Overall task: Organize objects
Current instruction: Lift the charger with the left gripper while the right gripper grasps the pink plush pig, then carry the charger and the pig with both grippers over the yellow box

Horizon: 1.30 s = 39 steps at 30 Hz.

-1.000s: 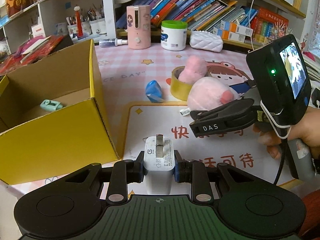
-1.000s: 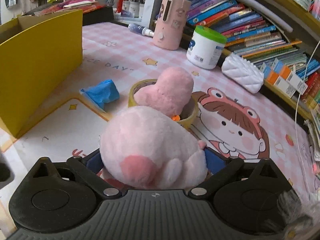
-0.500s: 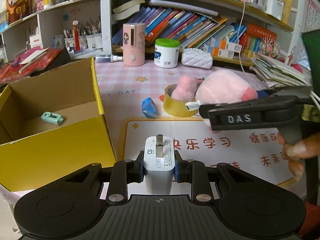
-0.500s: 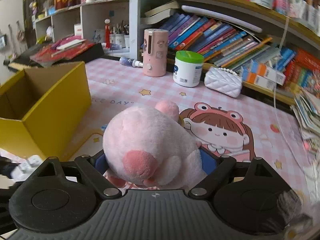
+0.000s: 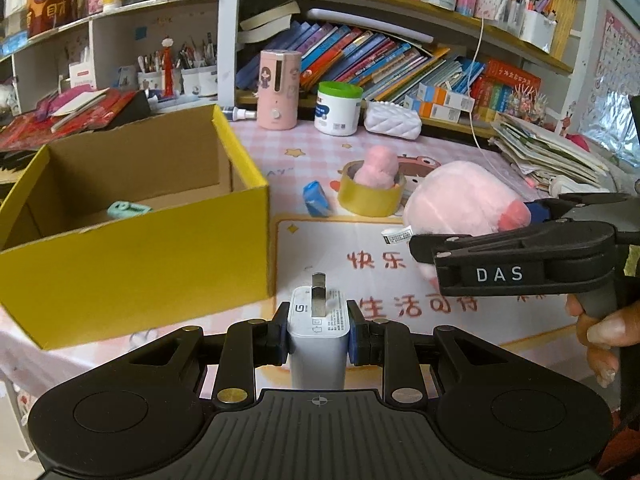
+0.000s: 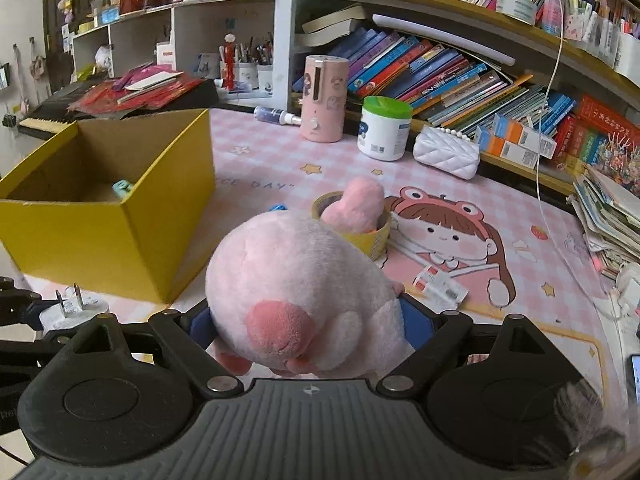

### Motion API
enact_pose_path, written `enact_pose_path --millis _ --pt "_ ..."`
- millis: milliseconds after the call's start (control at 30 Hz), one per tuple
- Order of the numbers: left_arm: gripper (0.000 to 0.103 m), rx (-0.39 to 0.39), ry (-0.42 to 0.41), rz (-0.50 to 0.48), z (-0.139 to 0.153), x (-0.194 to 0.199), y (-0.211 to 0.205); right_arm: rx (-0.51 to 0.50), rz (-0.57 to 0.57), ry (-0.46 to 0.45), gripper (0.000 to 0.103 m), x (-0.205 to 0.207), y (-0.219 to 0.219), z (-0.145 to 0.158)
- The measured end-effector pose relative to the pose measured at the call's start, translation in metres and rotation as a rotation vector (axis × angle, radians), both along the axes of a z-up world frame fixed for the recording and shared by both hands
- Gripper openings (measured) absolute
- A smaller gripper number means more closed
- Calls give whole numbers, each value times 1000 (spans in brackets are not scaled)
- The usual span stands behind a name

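My left gripper (image 5: pixel 318 334) is shut on a white plug charger (image 5: pixel 318 320), prongs forward, held above the table's front edge just right of the open yellow box (image 5: pixel 132 260). A mint-green item (image 5: pixel 128 210) lies inside the box. My right gripper (image 6: pixel 304 320) is shut on a pink plush toy (image 6: pixel 296 280), lifted above the mat; it also shows in the left wrist view (image 5: pixel 460 196). The charger shows at the lower left of the right wrist view (image 6: pixel 74 308), with the box (image 6: pixel 120 224) beyond it.
A yellow tape roll (image 5: pixel 370 196) holds a small pink plush (image 5: pixel 378 166). A blue wrapper (image 5: pixel 316 198) lies beside it. A pink dispenser (image 5: pixel 278 90), white jar (image 5: pixel 338 108) and white purse (image 5: pixel 394 124) stand at the back before bookshelves. Papers (image 6: pixel 608 216) pile at right.
Both grippers have risen and pulled back with their loads. The plush has lifted off the table. The box now sits closer in front of the left gripper.
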<state>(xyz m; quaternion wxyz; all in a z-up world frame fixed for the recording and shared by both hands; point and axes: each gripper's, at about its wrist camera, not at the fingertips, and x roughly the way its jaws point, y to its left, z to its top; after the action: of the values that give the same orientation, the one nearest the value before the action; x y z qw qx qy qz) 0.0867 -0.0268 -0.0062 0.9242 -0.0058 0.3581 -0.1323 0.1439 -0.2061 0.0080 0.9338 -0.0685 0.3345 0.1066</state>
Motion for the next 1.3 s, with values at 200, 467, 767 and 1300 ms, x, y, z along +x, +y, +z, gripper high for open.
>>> enact_pose_path --millis 200,467,767,1300 --pt "25 -14 3 -7 -1 -23 27 -15 -12 11 88 -27 23 -1" --pt "25 -27 15 1 -4 -53 62 -26 -10 37 88 -65 57 -4" --pt "25 -29 29 32 -8 -85 96 -6 29 86 88 -101 93 -12" --pt "25 -24 20 85 -9 -122 135 14 113 114 89 -137 142 -20"
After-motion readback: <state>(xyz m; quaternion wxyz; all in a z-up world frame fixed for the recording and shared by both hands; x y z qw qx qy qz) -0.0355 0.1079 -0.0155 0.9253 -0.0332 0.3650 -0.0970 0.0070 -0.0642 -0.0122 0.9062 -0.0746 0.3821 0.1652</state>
